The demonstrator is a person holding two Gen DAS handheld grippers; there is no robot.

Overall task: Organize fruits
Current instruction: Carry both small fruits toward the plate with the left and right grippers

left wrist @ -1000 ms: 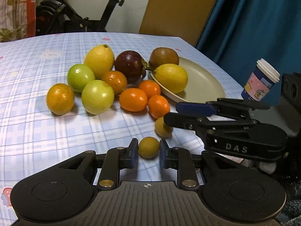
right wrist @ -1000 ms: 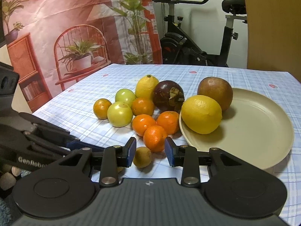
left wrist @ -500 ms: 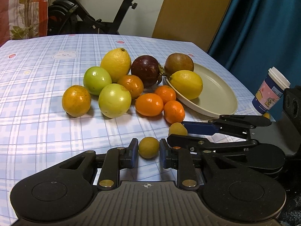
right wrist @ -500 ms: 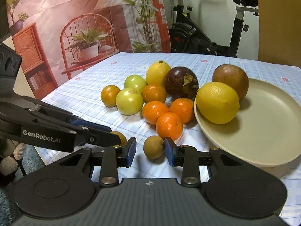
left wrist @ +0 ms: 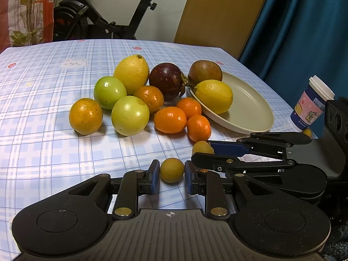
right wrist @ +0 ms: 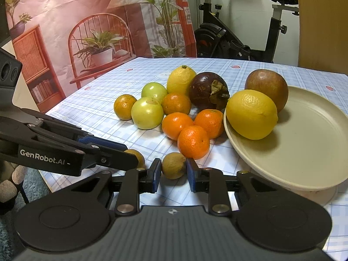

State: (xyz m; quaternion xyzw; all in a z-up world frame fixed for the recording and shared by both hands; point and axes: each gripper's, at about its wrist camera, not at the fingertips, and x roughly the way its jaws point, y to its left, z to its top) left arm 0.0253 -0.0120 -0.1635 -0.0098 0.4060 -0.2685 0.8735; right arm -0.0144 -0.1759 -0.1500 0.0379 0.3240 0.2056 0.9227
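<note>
Two small tan-yellow round fruits lie on the checked tablecloth near its front edge. My left gripper [left wrist: 171, 171] is shut on one small fruit [left wrist: 171, 169], its blue pads touching both sides. Just to its right, my right gripper [right wrist: 174, 170] is shut on the other small fruit [right wrist: 173, 165], also seen from the left wrist as the second small fruit [left wrist: 201, 148] between the right gripper's long fingers [left wrist: 230, 148]. Behind them sits a beige plate [right wrist: 304, 152] holding a lemon [right wrist: 251, 114] and a brown round fruit [right wrist: 266, 88].
Left of the plate is a cluster: several oranges [left wrist: 170, 119], two green fruits [left wrist: 130, 115], a second lemon [left wrist: 132, 72] and a dark purple fruit [left wrist: 166, 80]. A paper cup [left wrist: 311, 111] stands at the right table edge with another small fruit [left wrist: 307, 132] beside it. An exercise bike stands behind.
The right gripper's jaws have closed onto the small fruit that lay between them. The left gripper has kept its grip on its fruit and has hardly moved.
</note>
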